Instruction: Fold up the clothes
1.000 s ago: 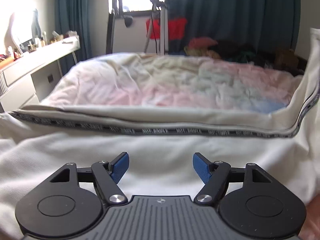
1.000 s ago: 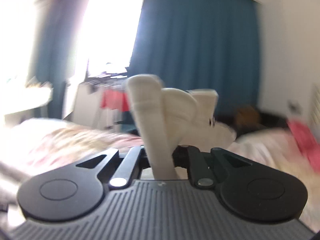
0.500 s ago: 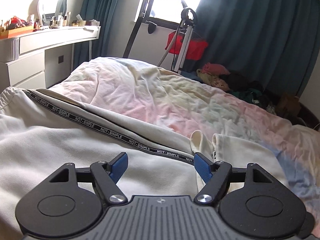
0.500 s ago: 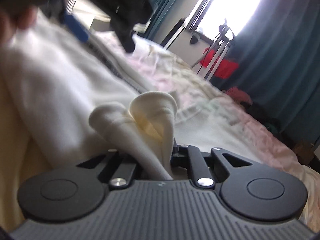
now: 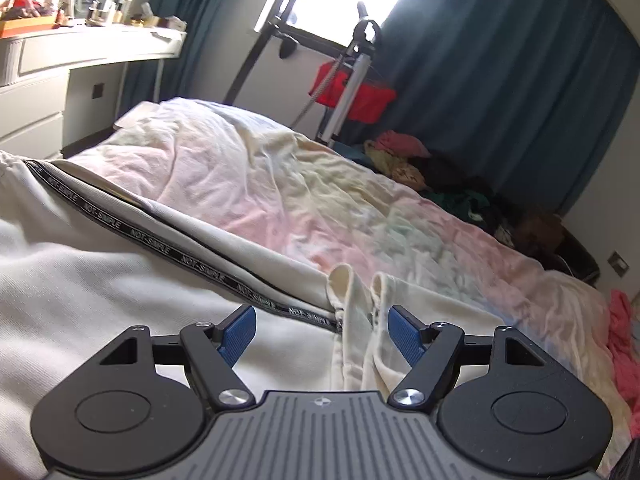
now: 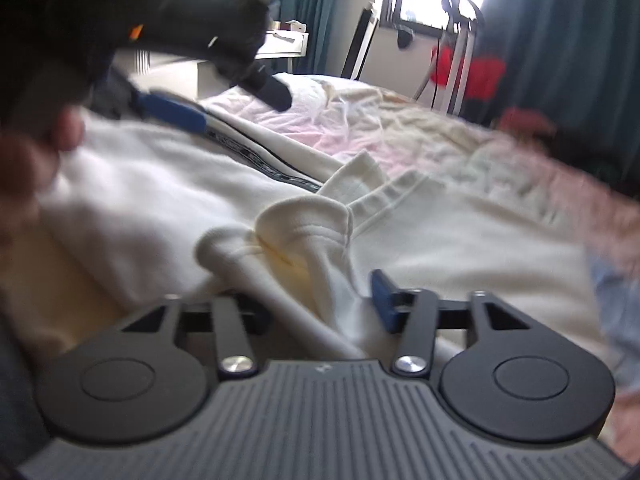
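A cream sweatshirt (image 5: pixel 80 280) with a black lettered tape (image 5: pixel 160 240) along its zip lies spread on the bed. In the left wrist view its ribbed cuff (image 5: pixel 352 292) stands bunched just ahead of my left gripper (image 5: pixel 323 330), which is open with nothing pinched. In the right wrist view the same cuff (image 6: pixel 304 220) lies loose between the spread fingers of my open right gripper (image 6: pixel 316 308). One blue pad (image 6: pixel 382 300) shows; the other is hidden under cloth. The left gripper (image 6: pixel 224 96) hovers over the sweatshirt (image 6: pixel 140 184) at upper left.
The bed carries a rumpled pastel sheet (image 5: pixel 300 200). A white dresser (image 5: pixel 48 92) stands to the left. A drying rack with red cloth (image 5: pixel 352 92) and dark curtains (image 5: pixel 500 80) are behind. Piled clothes (image 5: pixel 440 176) lie beyond the bed; a pink cloth (image 5: pixel 624 352) sits at right. A person's hand (image 6: pixel 24 160) shows.
My right gripper has opened and let go of the cuff, which now rests on the sweatshirt. The left gripper has moved closer to the cuff and stays open.
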Action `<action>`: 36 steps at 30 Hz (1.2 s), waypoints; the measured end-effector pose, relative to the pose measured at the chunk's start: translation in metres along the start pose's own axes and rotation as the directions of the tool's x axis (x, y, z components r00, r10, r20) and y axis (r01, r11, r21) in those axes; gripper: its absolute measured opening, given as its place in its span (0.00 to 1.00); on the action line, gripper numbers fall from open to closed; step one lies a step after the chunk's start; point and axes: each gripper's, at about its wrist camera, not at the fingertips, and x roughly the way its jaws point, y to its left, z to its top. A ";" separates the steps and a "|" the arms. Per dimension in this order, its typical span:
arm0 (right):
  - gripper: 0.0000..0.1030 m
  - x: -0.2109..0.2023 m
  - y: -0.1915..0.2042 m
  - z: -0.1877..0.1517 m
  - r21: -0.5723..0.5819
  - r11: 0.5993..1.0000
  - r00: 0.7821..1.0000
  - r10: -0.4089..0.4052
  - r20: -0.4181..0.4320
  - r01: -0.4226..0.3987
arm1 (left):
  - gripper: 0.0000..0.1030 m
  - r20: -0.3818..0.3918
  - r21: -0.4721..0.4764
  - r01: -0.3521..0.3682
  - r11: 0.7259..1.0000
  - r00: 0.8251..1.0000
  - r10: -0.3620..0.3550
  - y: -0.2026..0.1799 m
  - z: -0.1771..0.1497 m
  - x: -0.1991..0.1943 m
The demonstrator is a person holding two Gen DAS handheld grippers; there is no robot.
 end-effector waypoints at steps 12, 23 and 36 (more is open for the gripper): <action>0.81 -0.021 -0.094 0.039 0.481 0.875 0.998 0.062 0.002 -0.055 | 0.62 -0.156 -0.084 0.229 0.970 0.958 -0.240 0.009 -0.004 0.019; 0.52 0.126 -0.119 0.118 0.427 0.904 0.979 0.085 -0.185 0.002 | 0.23 -0.331 -0.009 0.295 0.955 0.901 -0.282 -0.005 -0.035 0.069; 0.12 0.123 -0.084 0.123 0.281 0.959 0.995 -0.003 -0.104 0.032 | 0.04 -0.264 -0.015 0.359 0.933 0.899 -0.351 0.002 -0.045 0.027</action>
